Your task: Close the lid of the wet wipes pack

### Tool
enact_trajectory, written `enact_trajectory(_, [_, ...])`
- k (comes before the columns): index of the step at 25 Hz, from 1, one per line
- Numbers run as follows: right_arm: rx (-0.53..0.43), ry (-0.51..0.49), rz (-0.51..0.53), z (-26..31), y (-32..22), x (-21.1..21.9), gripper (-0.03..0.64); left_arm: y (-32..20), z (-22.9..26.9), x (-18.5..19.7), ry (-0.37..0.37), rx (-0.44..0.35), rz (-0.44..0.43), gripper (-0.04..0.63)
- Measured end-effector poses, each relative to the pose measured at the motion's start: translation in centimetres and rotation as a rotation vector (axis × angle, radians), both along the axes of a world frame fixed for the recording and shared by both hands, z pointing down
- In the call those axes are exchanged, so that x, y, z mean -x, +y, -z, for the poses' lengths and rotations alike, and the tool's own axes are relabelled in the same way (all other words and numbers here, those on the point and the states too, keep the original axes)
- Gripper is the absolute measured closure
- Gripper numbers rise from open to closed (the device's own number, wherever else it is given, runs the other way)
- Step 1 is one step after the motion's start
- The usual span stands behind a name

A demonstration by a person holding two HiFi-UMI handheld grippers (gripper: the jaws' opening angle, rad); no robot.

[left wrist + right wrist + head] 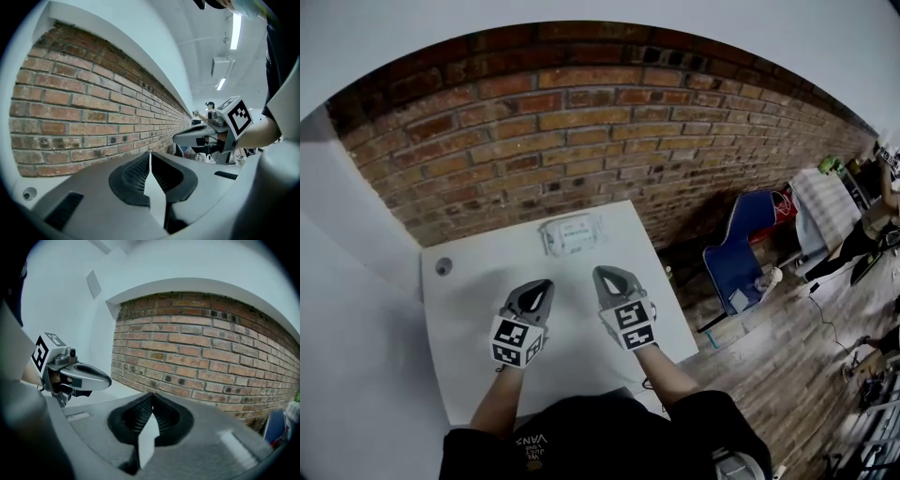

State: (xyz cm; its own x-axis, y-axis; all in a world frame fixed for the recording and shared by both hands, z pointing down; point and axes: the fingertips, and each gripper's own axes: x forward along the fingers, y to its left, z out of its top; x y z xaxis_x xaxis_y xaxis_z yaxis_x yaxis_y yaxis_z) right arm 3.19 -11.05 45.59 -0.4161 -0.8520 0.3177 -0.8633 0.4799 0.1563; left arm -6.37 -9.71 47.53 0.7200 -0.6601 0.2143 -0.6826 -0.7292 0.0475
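**Wipes pack at far edge; both tools closed, empty**

Left tool (545, 284): jaws pressed together, nothing between them. Wet wipes pack (570, 234): pale and flat, with a rectangular lid panel on top, too small to tell whether it is shut. It lies on the white surface (469, 319) near the brick wall (581, 131), beyond both tool tips and apart from them. Right tool (602, 274): jaws together, empty.
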Motion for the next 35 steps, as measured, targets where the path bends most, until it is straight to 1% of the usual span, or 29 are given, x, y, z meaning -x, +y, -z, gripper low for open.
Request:
enact_trajectory(6, [-0.01, -0.023, -0.032, 0.2, 3.4, 0.2, 0.619, 3.0, -0.3, 0.6, -0.009, -0.001, -0.031, 0.583])
enact_trajectory(16, [-0.02, -0.036, -0.067, 0.6, 8.5, 0.8, 0.62, 7.9, 0.3, 1.7, 0.011, -0.014, -0.062, 0.583])
enact_trajectory(29, [-0.047, -0.067, -0.073, 1.0, 14.3, 1.7, 0.62, 13.5, 0.5, 2.8, 0.025, -0.033, -0.072, 0.583])
enact_trajectory(35, [-0.038, -0.088, -0.085, 0.8, 16.3, 2.3, 0.618, 15.3, 0.4, 3.8, 0.045, -0.027, -0.064, 0.583])
